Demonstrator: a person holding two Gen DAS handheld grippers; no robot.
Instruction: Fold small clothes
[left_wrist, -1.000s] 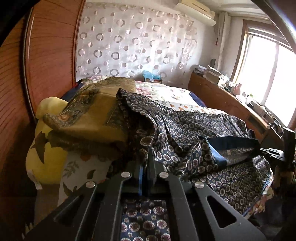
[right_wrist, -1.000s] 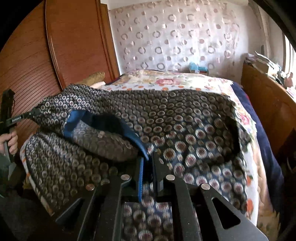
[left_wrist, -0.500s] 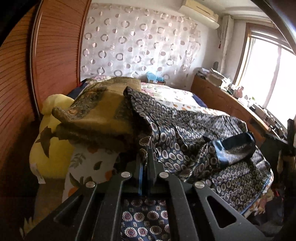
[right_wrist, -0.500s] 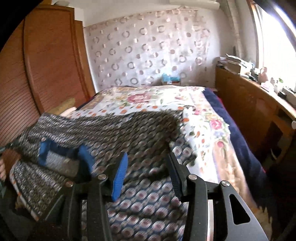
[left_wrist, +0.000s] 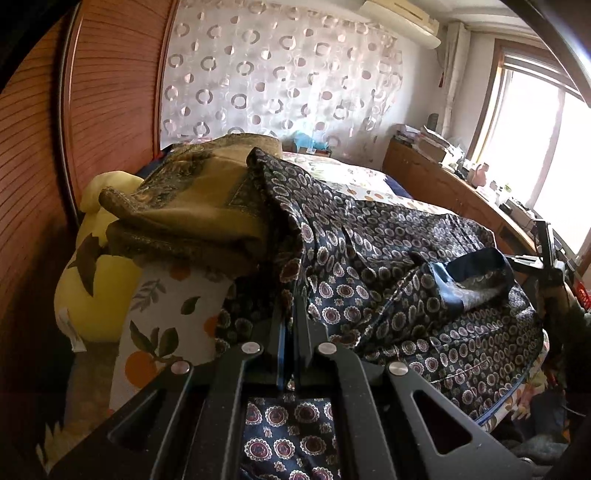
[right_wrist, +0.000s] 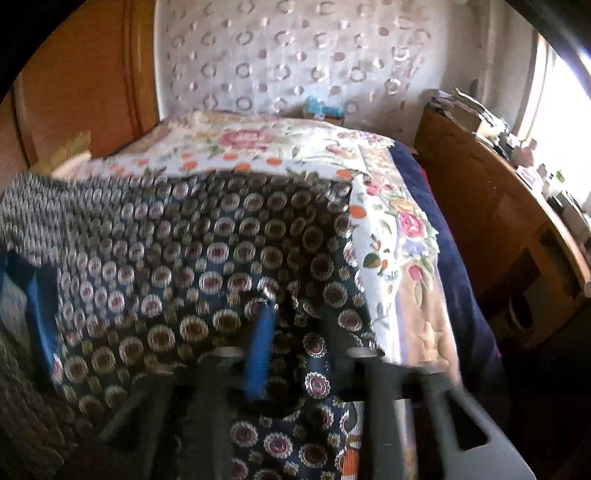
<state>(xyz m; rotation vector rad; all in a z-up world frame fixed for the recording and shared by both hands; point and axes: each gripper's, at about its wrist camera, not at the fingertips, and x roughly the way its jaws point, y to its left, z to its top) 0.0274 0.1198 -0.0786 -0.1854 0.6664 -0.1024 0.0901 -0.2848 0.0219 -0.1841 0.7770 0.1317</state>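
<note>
A dark navy garment (left_wrist: 388, 258) printed with round medallions lies spread across the bed, its plain blue waistband (left_wrist: 469, 273) gaping open at the right. My left gripper (left_wrist: 291, 310) is shut on a bunched fold at the garment's left side, and the cloth hangs down between its arms. In the blurred right wrist view the garment (right_wrist: 207, 251) covers the near bed, with the blue waistband (right_wrist: 40, 306) far left. My right gripper (right_wrist: 291, 332) is closing its jaws on a raised fold near the garment's right edge.
A folded olive-gold blanket (left_wrist: 192, 210) and a yellow pillow (left_wrist: 85, 266) lie at the left by the wooden wardrobe (left_wrist: 110, 92). The floral bedspread (right_wrist: 258, 144) stretches back to the curtain. A cluttered wooden dresser (right_wrist: 498, 221) runs along the right.
My right gripper let go of the blue waistband, opened, swung right across the garment and closed on cloth near its right edge. The left gripper kept its grip and place.
</note>
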